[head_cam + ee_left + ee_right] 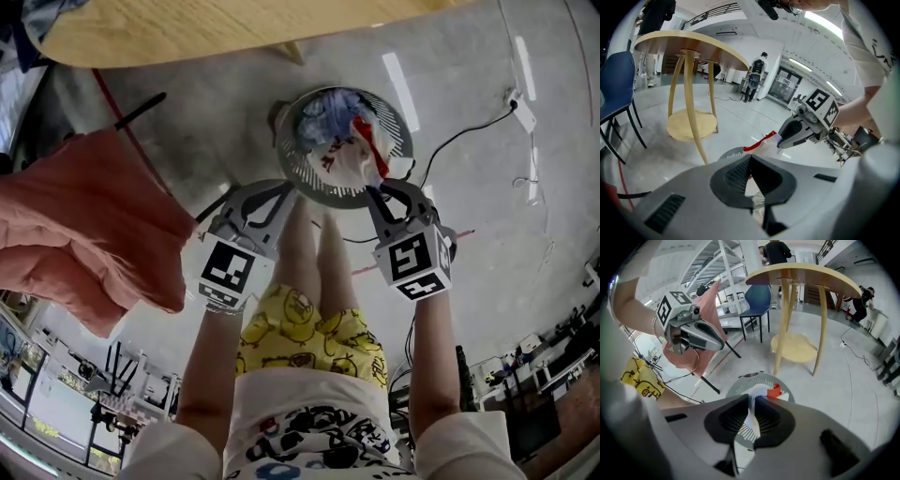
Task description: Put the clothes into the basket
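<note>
We look steeply down at the pale floor [469,94], with a round wooden table [234,28] along the top edge and a big pink cloth [84,225] hanging at the left, well apart from the work. Past our knees stands the round grey slatted basket [300,164], already holding a crumpled blue garment [328,112]. Over its mouth hangs the white garment with red trim [354,155], which we hold with both tools. The left gripper [286,192] is clenched on one edge: its own view shows the dark ribbed jaws pinched together on a fold of white cloth. The right gripper [377,194] is clamped just as tightly on the other edge, with a strip of white running between its jaws. The relation that matters is that the basket lies straight ahead of and below both sets of jaws. Each gripper view shows the slatted rim just beyond its own tips, and the garment's long axis runs across from one gripper to the other, spanning the near side of the opening. Neither hand is clearly nearer — they sit level with each other, one on each side. We cannot tell whether the hanging cloth already touches the clothes inside. We judge that what remains is lowering the garment into the opening and letting both jaws go together, so neither edge drapes over the rim.
</note>
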`<state>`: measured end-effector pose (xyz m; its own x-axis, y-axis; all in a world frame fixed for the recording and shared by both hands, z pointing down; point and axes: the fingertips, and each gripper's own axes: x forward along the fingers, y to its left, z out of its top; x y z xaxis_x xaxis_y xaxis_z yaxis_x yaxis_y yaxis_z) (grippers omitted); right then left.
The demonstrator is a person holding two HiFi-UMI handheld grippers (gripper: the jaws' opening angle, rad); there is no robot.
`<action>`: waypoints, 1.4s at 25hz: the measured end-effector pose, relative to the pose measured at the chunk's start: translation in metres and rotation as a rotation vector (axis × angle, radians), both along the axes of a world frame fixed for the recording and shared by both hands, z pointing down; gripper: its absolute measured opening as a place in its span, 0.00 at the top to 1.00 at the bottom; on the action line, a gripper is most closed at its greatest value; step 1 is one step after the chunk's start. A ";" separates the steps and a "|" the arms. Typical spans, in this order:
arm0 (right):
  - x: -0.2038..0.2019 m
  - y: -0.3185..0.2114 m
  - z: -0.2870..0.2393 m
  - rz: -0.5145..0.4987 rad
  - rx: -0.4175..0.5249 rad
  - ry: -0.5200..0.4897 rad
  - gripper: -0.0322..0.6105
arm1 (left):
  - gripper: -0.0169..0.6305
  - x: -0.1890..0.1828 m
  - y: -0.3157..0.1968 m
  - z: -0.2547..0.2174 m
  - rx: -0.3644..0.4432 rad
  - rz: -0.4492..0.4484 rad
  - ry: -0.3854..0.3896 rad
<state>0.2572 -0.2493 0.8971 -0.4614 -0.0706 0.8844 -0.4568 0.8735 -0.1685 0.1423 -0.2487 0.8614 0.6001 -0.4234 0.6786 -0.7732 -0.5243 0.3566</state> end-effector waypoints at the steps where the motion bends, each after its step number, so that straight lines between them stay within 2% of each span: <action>1: 0.002 0.001 0.003 0.011 -0.012 0.004 0.88 | 0.95 0.001 0.001 0.003 -0.006 -0.007 0.002; 6: 0.008 0.007 0.011 0.130 -0.080 -0.002 0.88 | 0.95 -0.001 0.005 0.005 -0.025 -0.023 0.012; 11: 0.003 0.010 0.003 0.108 -0.053 -0.009 0.88 | 0.95 -0.013 0.005 0.002 -0.015 -0.020 -0.024; 16: 0.003 -0.001 -0.022 0.127 -0.008 -0.024 0.88 | 0.95 -0.010 0.000 -0.021 0.009 0.024 -0.040; 23: 0.005 -0.021 -0.095 0.155 0.109 -0.112 0.88 | 0.95 0.003 -0.012 -0.080 0.080 0.089 -0.048; 30: 0.019 -0.035 -0.191 0.268 0.214 -0.278 0.88 | 0.95 0.033 -0.017 -0.146 0.171 0.194 -0.031; 35: 0.030 -0.033 -0.248 0.281 0.271 -0.314 0.89 | 0.95 0.048 -0.017 -0.193 0.226 0.213 -0.013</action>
